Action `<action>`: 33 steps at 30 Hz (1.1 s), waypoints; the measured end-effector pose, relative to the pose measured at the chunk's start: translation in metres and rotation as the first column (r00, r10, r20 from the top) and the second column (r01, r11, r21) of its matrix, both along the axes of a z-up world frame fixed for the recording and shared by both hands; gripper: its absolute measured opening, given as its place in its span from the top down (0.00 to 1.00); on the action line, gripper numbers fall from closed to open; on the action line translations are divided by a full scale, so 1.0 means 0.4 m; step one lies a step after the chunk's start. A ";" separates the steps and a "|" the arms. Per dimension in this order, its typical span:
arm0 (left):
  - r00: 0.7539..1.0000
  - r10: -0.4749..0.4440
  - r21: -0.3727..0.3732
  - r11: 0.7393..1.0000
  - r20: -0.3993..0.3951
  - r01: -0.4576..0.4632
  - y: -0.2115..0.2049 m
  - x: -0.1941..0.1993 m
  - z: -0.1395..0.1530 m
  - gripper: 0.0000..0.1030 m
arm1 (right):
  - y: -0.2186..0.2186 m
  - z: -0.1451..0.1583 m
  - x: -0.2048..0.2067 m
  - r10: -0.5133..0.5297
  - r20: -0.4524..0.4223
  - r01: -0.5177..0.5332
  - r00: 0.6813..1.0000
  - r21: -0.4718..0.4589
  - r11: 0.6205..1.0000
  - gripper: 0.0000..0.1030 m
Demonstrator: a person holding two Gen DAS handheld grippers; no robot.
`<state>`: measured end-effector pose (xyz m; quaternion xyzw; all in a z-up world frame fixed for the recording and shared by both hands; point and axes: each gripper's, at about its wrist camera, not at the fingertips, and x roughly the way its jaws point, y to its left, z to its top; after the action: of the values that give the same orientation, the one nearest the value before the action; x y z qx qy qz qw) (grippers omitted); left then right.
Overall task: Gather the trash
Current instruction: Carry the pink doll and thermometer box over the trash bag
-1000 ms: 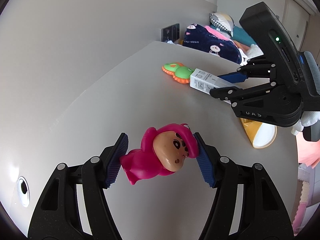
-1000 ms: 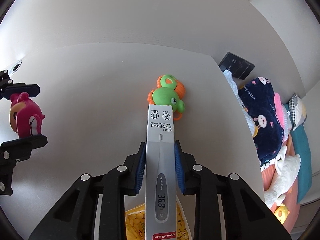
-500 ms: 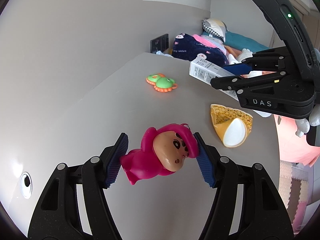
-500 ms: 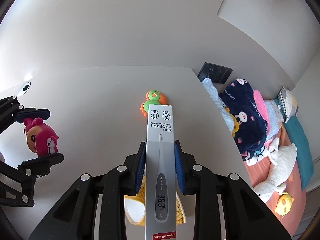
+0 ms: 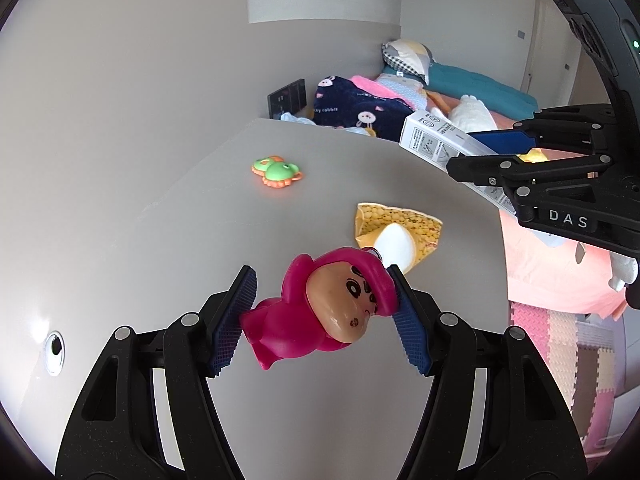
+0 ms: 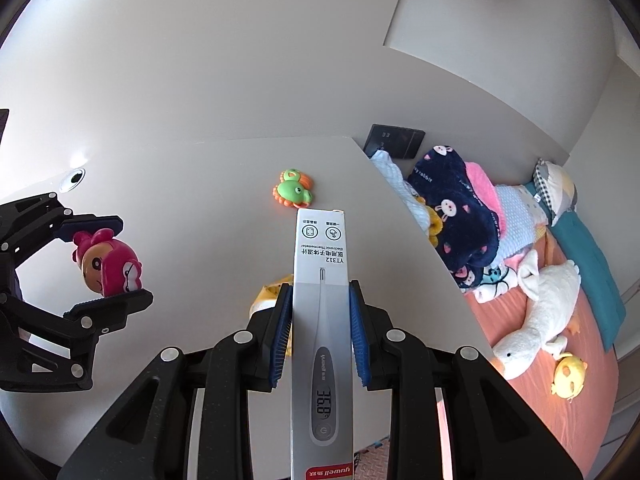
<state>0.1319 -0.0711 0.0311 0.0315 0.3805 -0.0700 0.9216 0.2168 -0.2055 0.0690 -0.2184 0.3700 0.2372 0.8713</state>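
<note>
My left gripper is shut on a pink cartoon figure toy and holds it above the grey table. My right gripper is shut on a long white thermometer box, held above the table's right edge. From the left wrist view the right gripper and the box are at the upper right. From the right wrist view the left gripper with the pink toy is at the left. A yellow crumpled wrapper lies on the table, partly hidden behind the box in the right wrist view.
A green and orange toy lies on the table further back. The table has a round cable hole at the left. A bed with blankets, a plush goose and foam floor mats lie right of the table.
Both grippers have risen and drawn back from the table with their objects. The thermometer box moved away from the green toy, uncovering the yellow wrapper.
</note>
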 end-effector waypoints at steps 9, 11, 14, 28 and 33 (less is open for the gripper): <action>0.997 -0.072 0.011 0.997 0.012 0.072 -0.108 -0.041 0.022 0.38 | -0.104 0.022 -0.084 -0.072 0.002 0.072 0.997 0.028 0.997 0.72; 0.996 -0.086 0.012 0.996 0.014 0.086 -0.129 -0.048 0.024 0.38 | -0.129 0.024 -0.102 -0.098 -0.001 0.098 0.995 0.037 0.994 0.72; 0.994 -0.108 0.012 0.994 0.013 0.108 -0.161 -0.057 0.025 0.38 | -0.163 0.024 -0.121 -0.134 -0.005 0.134 0.991 0.049 0.990 0.72; 0.980 -0.197 0.009 0.980 0.002 0.197 -0.301 -0.080 0.024 0.37 | -0.325 0.023 -0.191 -0.314 -0.019 0.314 0.949 0.089 0.945 0.71; 0.974 -0.227 0.011 0.974 -0.004 0.227 -0.352 -0.086 0.020 0.37 | -0.389 0.016 -0.209 -0.372 -0.027 0.373 0.928 0.106 0.922 0.71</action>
<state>0.0976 -0.2120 0.0390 0.0798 0.3763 -0.1726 0.9068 0.1332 -0.3609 0.0753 -0.0954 0.3942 0.0878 0.9098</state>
